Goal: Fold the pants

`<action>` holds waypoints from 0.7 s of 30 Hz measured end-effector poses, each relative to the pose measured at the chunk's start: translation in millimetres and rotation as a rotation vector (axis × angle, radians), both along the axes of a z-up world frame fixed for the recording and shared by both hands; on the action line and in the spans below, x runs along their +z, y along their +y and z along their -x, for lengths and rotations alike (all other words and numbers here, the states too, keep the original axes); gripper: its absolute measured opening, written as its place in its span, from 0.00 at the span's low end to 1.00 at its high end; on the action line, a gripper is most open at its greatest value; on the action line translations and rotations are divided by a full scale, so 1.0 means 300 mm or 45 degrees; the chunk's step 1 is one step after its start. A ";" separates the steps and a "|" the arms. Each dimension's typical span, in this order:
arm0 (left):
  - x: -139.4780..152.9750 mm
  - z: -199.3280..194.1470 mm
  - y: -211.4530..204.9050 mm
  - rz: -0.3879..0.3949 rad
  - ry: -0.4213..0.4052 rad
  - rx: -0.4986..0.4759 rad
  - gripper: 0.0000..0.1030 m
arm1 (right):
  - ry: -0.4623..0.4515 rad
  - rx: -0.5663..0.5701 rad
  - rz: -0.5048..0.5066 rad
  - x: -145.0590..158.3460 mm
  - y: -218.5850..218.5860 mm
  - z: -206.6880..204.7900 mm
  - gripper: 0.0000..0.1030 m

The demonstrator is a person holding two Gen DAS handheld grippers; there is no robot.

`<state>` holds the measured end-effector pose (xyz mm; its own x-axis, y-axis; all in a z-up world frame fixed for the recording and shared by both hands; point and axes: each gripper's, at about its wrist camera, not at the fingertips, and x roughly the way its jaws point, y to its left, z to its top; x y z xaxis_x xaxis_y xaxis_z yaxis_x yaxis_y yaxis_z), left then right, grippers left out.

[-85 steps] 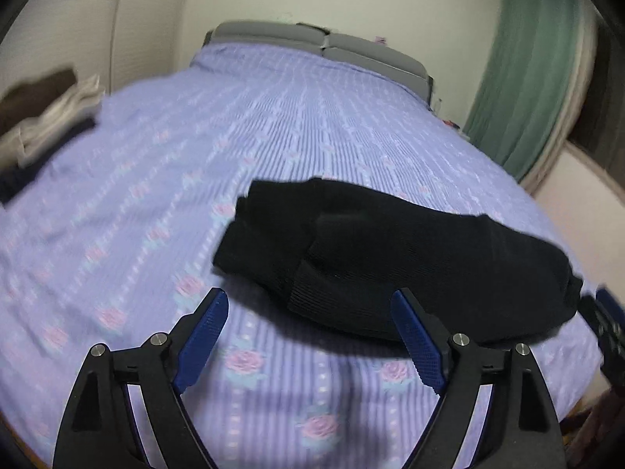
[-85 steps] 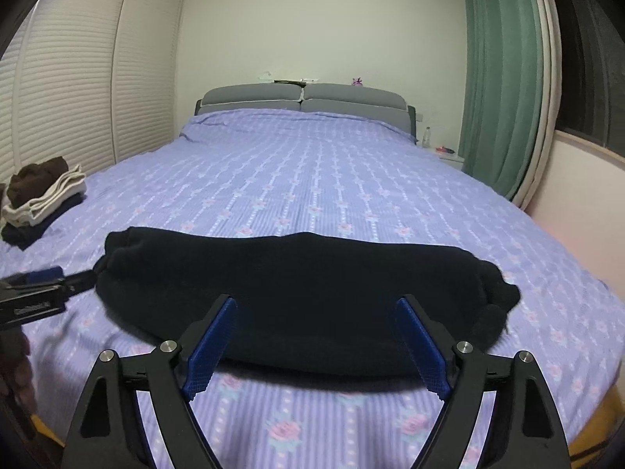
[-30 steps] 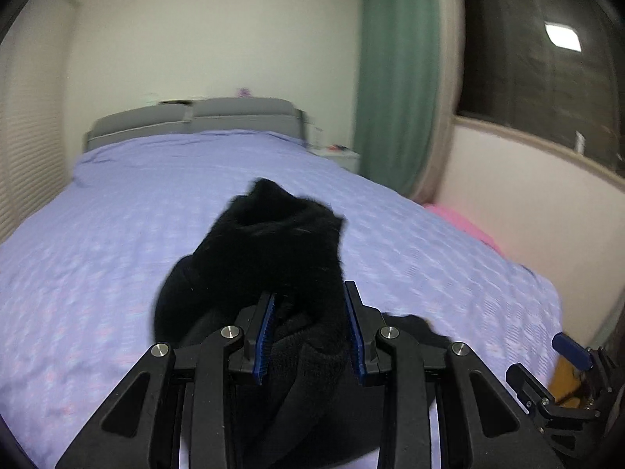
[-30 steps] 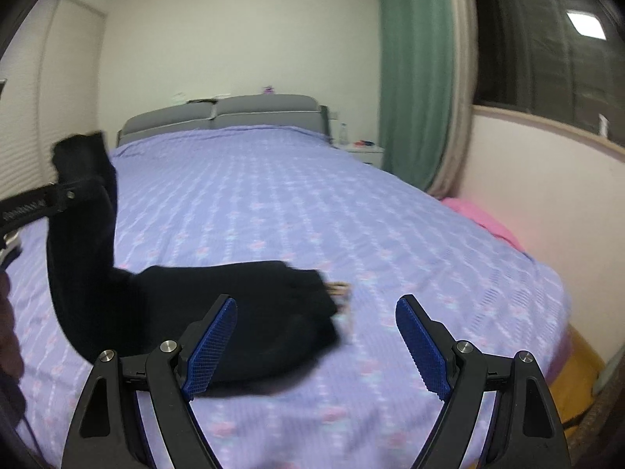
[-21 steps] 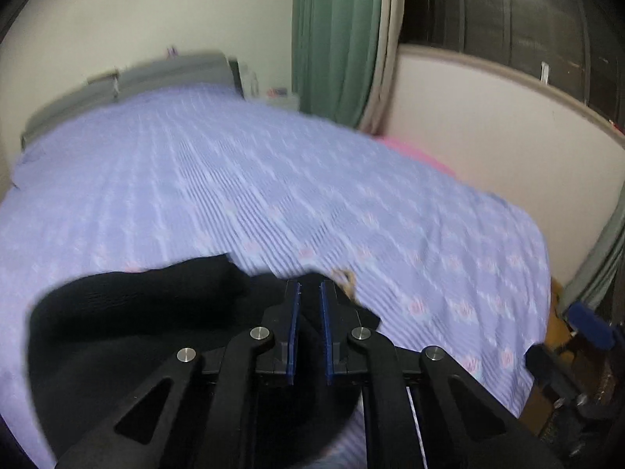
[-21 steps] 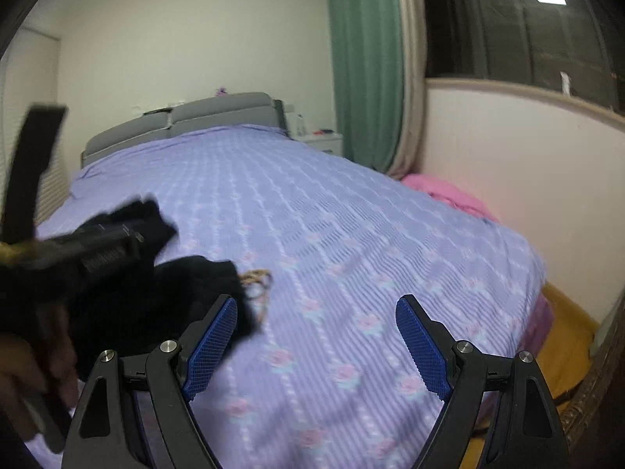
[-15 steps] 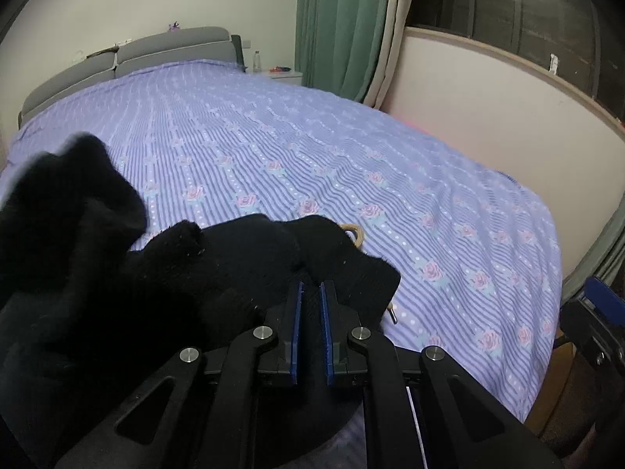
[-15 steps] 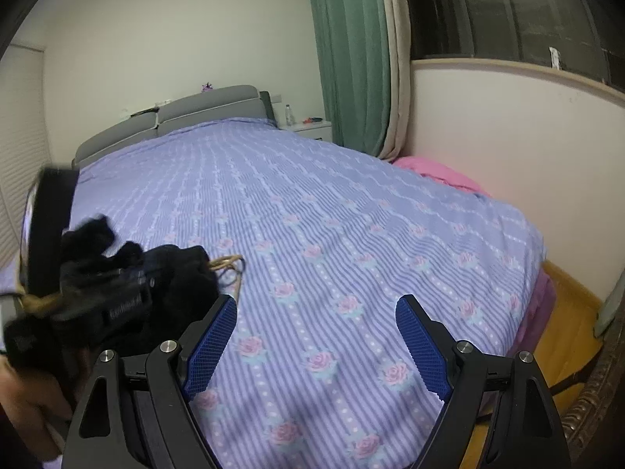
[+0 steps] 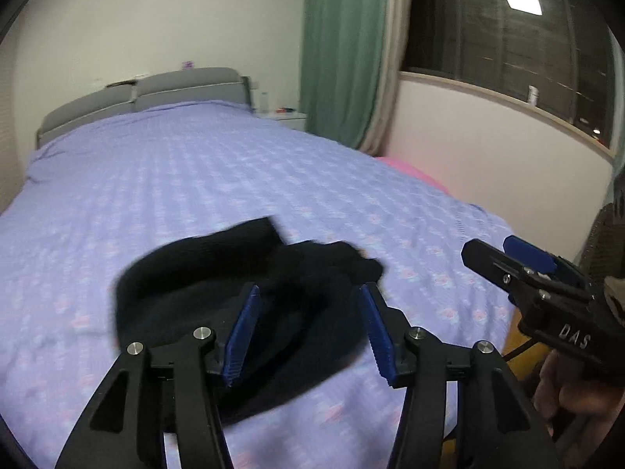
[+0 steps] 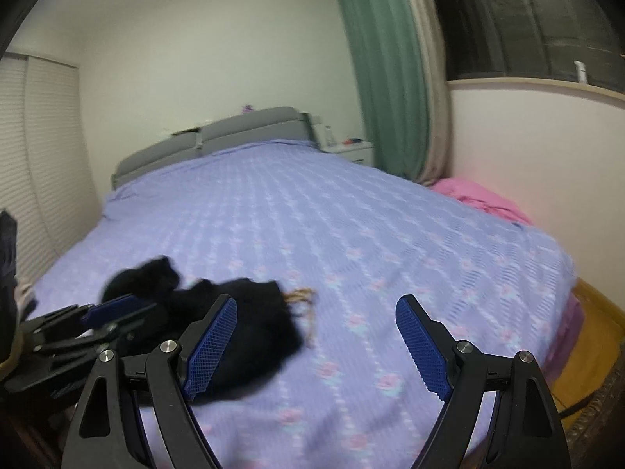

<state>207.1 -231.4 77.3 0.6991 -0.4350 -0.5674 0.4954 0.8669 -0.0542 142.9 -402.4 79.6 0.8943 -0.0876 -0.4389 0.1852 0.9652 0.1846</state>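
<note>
Black pants (image 9: pixel 242 293) lie below the left hand-held gripper (image 9: pixel 308 328), jaws just parted (gripping nothing).

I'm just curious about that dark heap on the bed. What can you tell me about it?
It is the black pants, of a thick, fuzzy-looking knit, bunched into a rumpled mound instead of lying flat. They rest on the lilac flowered bedspread near its foot. A tan drawstring pokes out at one end. The left gripper has just been opening and stands around them, its pads apart from the cloth. The picture is blurred.
</note>
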 end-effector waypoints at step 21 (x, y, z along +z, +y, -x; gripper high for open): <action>-0.075 -0.138 0.402 0.023 0.099 0.387 0.62 | 0.343 0.203 -0.791 -0.340 0.231 -0.472 0.88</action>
<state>248.4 -110.8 54.7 0.7537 -0.2236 -0.6180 0.2078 0.9732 -0.0986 284.7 -333.1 -22.4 0.7284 0.3747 -0.5735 0.1671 0.7147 0.6792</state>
